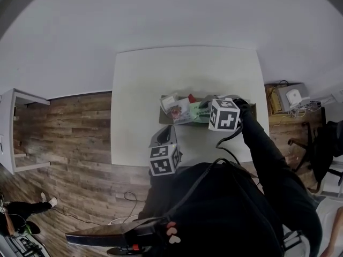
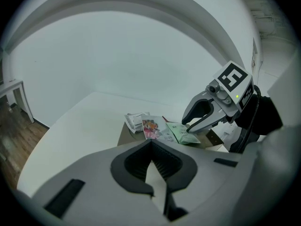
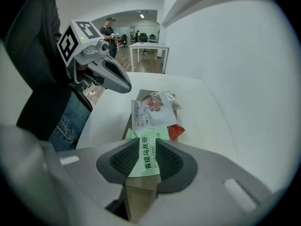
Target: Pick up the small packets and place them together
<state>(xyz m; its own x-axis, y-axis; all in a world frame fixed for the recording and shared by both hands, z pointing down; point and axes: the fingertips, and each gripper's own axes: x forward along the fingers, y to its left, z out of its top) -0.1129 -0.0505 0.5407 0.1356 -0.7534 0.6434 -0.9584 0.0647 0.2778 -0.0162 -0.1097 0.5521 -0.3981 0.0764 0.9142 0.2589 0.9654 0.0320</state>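
The pale green paper packet (image 3: 143, 161) runs out of sight beneath the jaws of the right gripper (image 3: 146, 143). A small red packet (image 3: 176, 131) shows only a corner from under the silvery printed packet (image 3: 150, 112). The flat brown cardboard tray (image 2: 122, 135) is mostly covered. Print on the crumpled white packet (image 2: 134, 120) is too small to read.

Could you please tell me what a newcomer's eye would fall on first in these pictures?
The pale green packet with dark print stands out, lying in the brown cardboard tray on the white table, between the open fingers of the right gripper. Beside it lie a pink-and-white packet, a small red packet and a white packet. The left gripper hovers near the table's front edge, fingers together.
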